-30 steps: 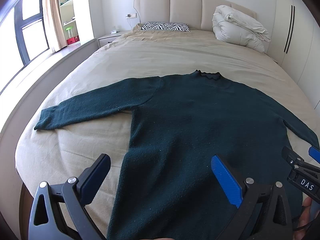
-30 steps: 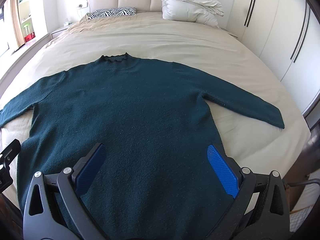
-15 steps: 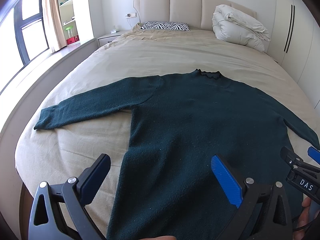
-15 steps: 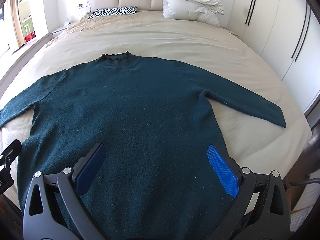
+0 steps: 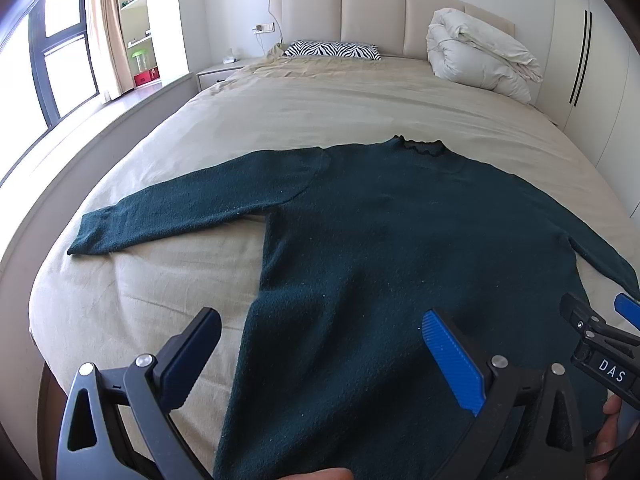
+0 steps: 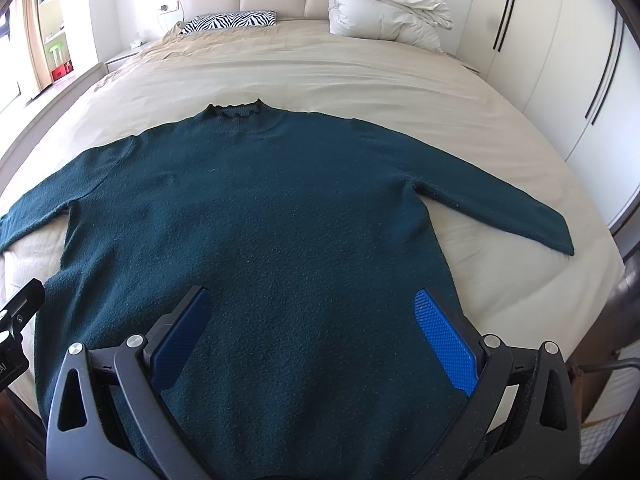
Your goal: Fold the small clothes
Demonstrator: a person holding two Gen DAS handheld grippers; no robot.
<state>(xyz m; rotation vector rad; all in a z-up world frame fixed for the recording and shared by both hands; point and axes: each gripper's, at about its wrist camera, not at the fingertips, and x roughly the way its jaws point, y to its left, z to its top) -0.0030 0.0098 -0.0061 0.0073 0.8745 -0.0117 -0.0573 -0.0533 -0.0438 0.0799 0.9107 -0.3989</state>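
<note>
Dark green sweater (image 6: 256, 216) lying flat on the bed (image 6: 360, 76), front down or up not clear, neck with a wavy edge (image 6: 234, 111) toward the headboard (image 5: 372, 12). Both sleeves spread out to the sides: one sleeve (image 5: 180, 212) reaching toward the window side, the other sleeve (image 6: 500, 204) toward the closet side. Bottom part of the sweater near the foot of the bed, right under both tools.

Left tool (image 5: 320, 354) wide open, over the bottom left side of the sweater, nothing between its blue pads. Right tool (image 6: 312, 330) wide open too, over the bottom middle of the sweater, holding nothing. Touching the cloth or just above it: hard to tell. A bit of a hand (image 5: 612, 432) at the lower right edge of the left view, behind the right tool.

Nothing lying on the sweater, nothing in the way. Far up the bed, well apart from the sweater: a zebra pillow (image 5: 332, 49) and a folded white blanket (image 5: 480, 56). Tan bed sheet with soft wrinkles. Small nightstand (image 5: 218, 72) next to the bed, a window (image 5: 60, 52) with a curtain (image 5: 106, 28), shelves (image 5: 138, 20) in the corner, white closet doors (image 6: 560, 60) on the other side.
</note>
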